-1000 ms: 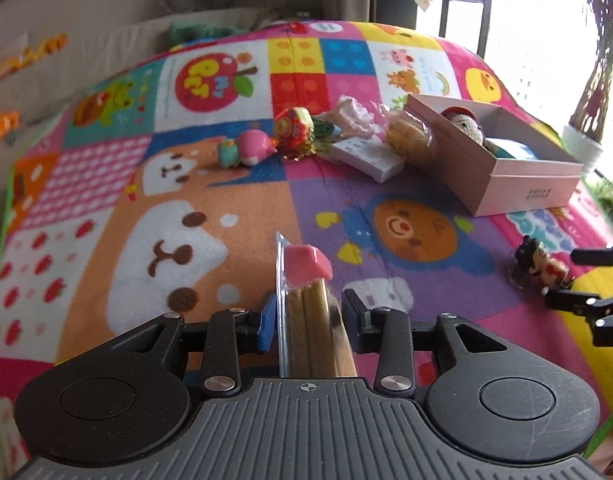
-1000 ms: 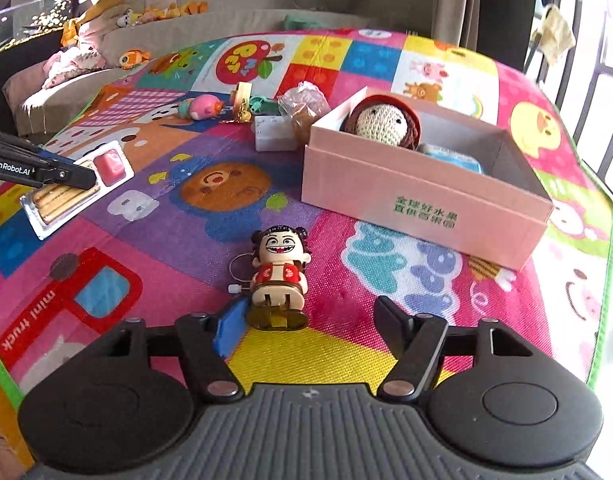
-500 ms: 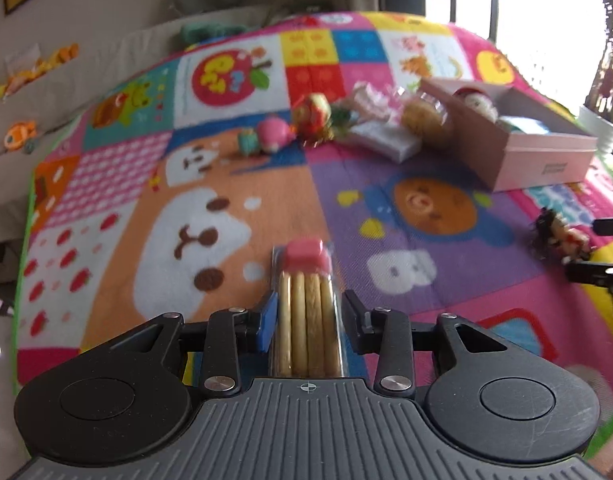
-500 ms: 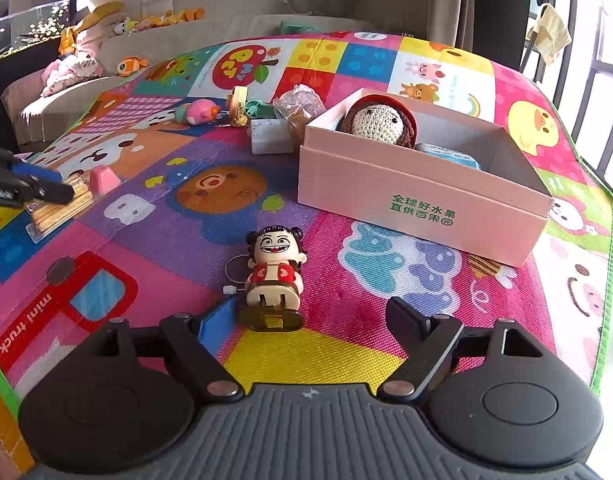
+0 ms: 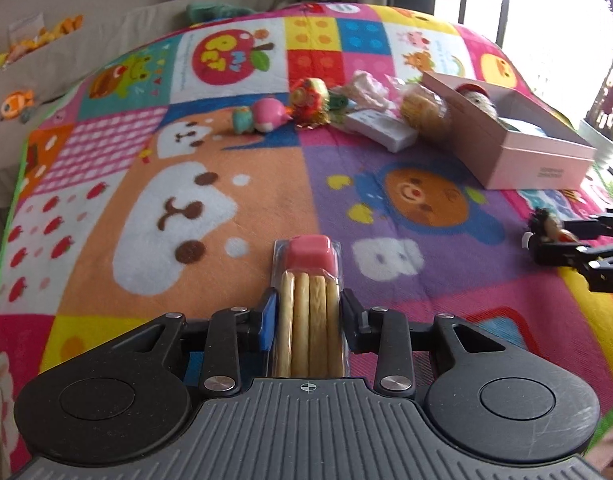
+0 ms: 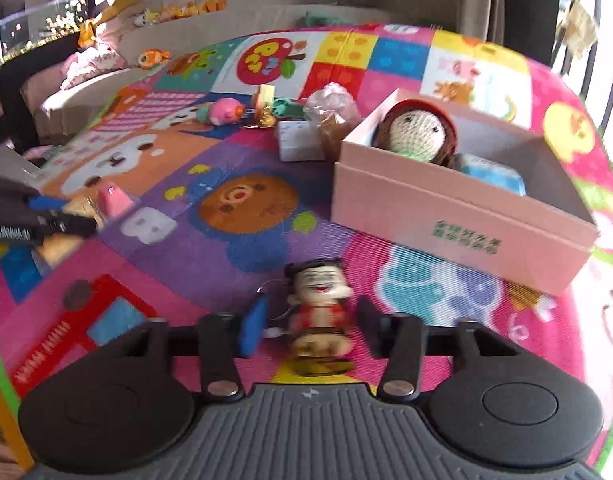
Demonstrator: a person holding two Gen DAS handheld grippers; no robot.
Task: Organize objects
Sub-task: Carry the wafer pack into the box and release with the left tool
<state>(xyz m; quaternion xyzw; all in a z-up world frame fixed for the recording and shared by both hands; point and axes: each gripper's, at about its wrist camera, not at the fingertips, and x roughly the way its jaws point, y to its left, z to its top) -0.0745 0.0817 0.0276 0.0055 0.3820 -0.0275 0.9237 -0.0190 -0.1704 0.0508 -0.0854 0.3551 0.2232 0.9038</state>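
Note:
My left gripper (image 5: 308, 312) is shut on a clear snack pack of biscuit sticks with a pink dip cup (image 5: 309, 280), held flat just above the play mat. It also shows in the right wrist view (image 6: 106, 204) at the far left. My right gripper (image 6: 310, 322) is open around a small wind-up doll with black hair (image 6: 320, 312) that stands on the mat; the jaws are close to its sides, not touching. The doll shows in the left wrist view (image 5: 548, 230). An open pink box (image 6: 458, 216) holds a crocheted doll (image 6: 416, 134) and a blue item (image 6: 492, 172).
At the far side of the mat lie a pink toy (image 5: 262, 116), a colourful toy (image 5: 310, 96), a white carton (image 5: 380, 130) and a bag of snacks (image 5: 424, 112), beside the pink box (image 5: 538, 160). A sofa with plush toys (image 6: 106, 60) stands behind.
My right gripper has moved forward and its jaws have narrowed around the wind-up doll. My left gripper has turned the snack pack from on edge to flat.

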